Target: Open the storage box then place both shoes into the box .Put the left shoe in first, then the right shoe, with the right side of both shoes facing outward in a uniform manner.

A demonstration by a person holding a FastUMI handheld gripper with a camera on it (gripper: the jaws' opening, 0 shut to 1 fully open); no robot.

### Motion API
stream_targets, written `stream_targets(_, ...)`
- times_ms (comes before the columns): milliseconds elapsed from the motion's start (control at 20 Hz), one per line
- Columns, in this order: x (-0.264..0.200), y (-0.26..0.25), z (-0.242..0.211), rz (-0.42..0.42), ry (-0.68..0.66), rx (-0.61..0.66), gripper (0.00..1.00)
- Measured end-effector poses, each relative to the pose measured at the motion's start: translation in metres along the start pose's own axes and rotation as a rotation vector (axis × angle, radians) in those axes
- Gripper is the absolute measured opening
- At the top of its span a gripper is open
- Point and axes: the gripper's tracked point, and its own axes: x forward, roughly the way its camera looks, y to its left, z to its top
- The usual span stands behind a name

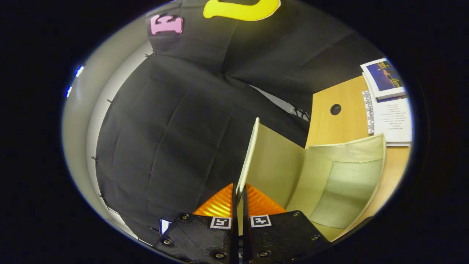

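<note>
Black cloth hangs all around the booth as its wall (176,128), and at the right side a wooden table (340,124) carries some printed papers (392,117) and a booklet (384,77) near its far corner. On this table stands the storage box (340,183), pale cream in colour, with its inside turned toward the camera; the inside looks empty as far as one can see.

The gripper (238,198) has its two orange fingers (220,203) pressed together on the thin edge of the lid (253,150) of the box. The lid stands up like an open door, and its edge runs straight out between the fingers, so both pads seem to pinch it (the contact itself is partly hidden by the black finger mounts).

The step in hand is judged to be the first one, opening the box: the lid is already swung well away from the body, so this step looks nearly done. No shoe is placed yet.

The next move probably calls for a release of the lid without pulling the light box along, and a check that the lid rests open by itself. After this the left shoe must be taken first, with its right side turned outward.
</note>
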Motion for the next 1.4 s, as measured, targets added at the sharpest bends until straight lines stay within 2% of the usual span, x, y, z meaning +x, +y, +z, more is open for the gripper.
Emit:
stream_targets(350, 0.056, 0.019, -0.020, -0.018, 0.039, -0.044, 0.05)
stream_targets(400, 0.055, 0.019, -0.025, -0.034, 0.056, -0.044, 0.09)
stream_targets(450, 0.054, 0.021, -0.026, -0.031, 0.062, -0.032, 0.17)
stream_targets(500, 0.055, 0.025, -0.024, -0.020, 0.057, -0.027, 0.32)
stream_targets(550, 0.051, 0.026, -0.021, -0.025, 0.050, -0.038, 0.41)
stream_targets(700, 0.030, 0.025, -0.013, -0.065, 0.032, -0.133, 0.92)
stream_targets(900, -0.013, 0.017, -0.009, -0.115, 0.006, -0.200, 0.92)
stream_targets(1400, -0.161, -0.038, -0.006, -0.299, -0.145, -0.297, 0.93)
